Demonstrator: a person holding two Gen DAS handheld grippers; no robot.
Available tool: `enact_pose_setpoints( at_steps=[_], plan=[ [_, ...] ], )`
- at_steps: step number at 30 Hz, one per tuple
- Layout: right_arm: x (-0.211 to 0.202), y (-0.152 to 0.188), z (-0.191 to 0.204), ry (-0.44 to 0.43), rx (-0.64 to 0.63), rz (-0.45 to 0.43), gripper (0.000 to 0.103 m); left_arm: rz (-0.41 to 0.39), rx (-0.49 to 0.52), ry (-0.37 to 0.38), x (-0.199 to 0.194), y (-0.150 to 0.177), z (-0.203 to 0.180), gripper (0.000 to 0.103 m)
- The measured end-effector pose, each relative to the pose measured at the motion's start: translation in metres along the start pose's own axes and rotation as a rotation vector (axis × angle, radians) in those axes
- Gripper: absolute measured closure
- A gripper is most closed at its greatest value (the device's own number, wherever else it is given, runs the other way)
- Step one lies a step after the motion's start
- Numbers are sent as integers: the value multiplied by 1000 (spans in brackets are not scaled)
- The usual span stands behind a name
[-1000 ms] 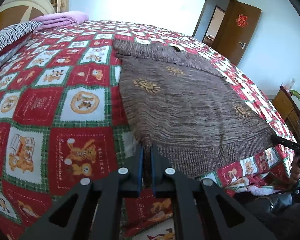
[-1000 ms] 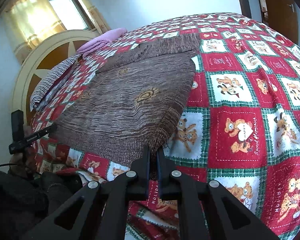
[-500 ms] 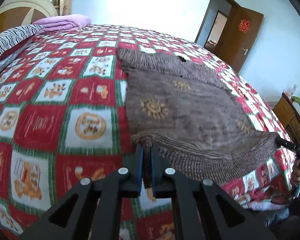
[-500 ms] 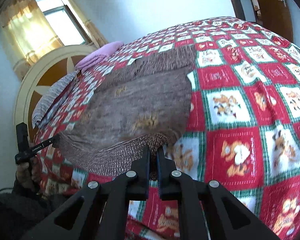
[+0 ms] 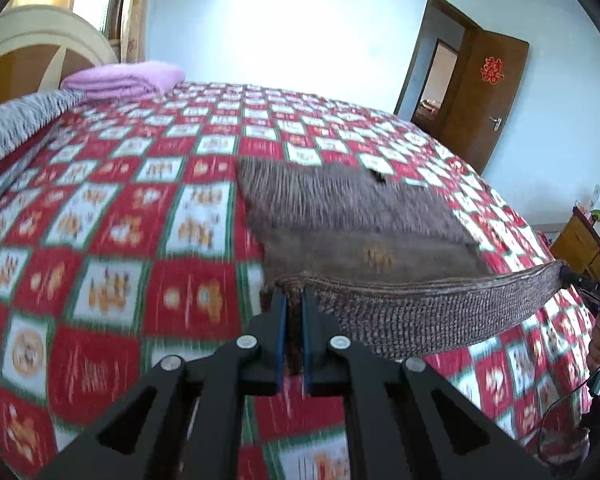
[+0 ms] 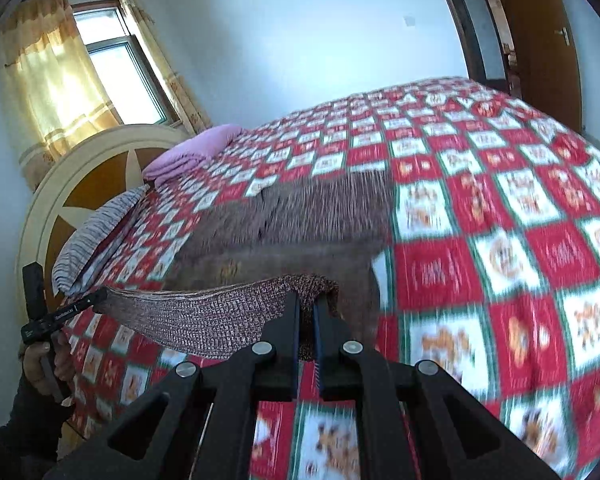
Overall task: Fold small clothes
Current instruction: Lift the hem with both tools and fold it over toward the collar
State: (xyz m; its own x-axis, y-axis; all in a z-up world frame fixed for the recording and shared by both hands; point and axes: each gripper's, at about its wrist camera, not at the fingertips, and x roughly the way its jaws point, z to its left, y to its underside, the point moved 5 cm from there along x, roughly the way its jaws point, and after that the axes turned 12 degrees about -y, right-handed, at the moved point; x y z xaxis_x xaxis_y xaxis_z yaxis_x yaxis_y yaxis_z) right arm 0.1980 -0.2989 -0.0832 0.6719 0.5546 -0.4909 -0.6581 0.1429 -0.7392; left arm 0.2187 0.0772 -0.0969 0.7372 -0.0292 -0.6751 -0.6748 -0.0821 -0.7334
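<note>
A brown knit sweater (image 5: 352, 220) lies on the bed with its collar end far from me. My left gripper (image 5: 294, 300) is shut on the left corner of its ribbed hem (image 5: 428, 312), held above the quilt. My right gripper (image 6: 306, 304) is shut on the right hem corner (image 6: 204, 316). The hem is stretched between both grippers and lifted over the sweater's body (image 6: 300, 224). The other gripper shows at each view's edge: the right one (image 5: 588, 284) and the left one (image 6: 60, 312).
The bed carries a red, white and green bear-print quilt (image 5: 120, 232). A folded pink blanket (image 5: 128, 78) and a striped pillow (image 5: 16, 124) lie at the headboard (image 6: 84, 184). A brown door (image 5: 484, 92) stands open; a wooden cabinet (image 5: 580, 244) is at right.
Both grippers have lifted the sweater's hem off the quilt and carried it forward toward the collar. The lower body now lies folded beneath the raised hem.
</note>
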Motion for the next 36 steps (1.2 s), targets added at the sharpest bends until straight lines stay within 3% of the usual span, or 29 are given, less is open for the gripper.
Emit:
enact_pose_setpoints(
  at_steps=[12, 22, 34, 36],
  plan=[
    [35, -73, -14, 29, -32, -29, 98, -71, -1, -7, 31, -81, -11, 96],
    [79, -114, -38, 48, -9, -12, 98, -38, 37, -65, 85, -129, -18, 96],
    [193, -125, -118, 142, 84, 141, 98, 101, 166, -169, 202, -129, -30, 96],
    [214, -120, -133, 159, 92, 182, 97, 117, 199, -189, 222, -124, -34, 91]
  ],
)
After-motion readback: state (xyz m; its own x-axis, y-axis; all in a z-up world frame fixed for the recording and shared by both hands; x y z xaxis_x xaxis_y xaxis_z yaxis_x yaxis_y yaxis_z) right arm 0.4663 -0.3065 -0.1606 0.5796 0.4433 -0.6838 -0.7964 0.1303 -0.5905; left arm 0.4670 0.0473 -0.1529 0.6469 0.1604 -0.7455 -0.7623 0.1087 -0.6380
